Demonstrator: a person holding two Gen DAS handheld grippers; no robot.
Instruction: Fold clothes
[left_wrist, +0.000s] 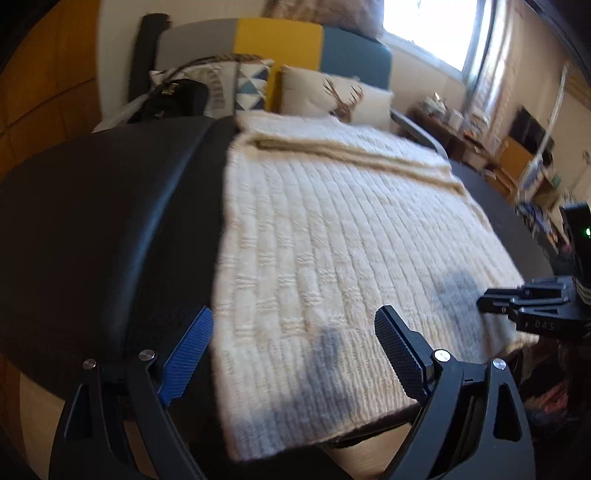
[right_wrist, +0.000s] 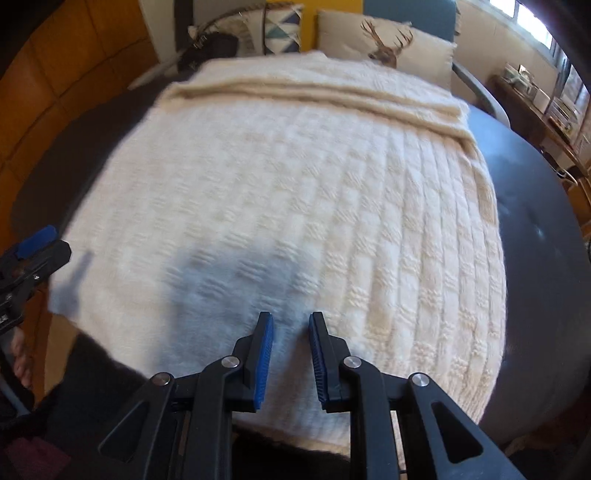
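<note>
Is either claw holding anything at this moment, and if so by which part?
Nothing is held. The left claw is wide open and the right claw narrowly open, both above the near edge of the cream knit garment.

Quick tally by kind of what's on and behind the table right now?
Cream knit garment: 1
Grippers: 2, left gripper, right gripper
Cushions: 3, deer, triangle-print, plain
Black bag: 1
Total: 7
</note>
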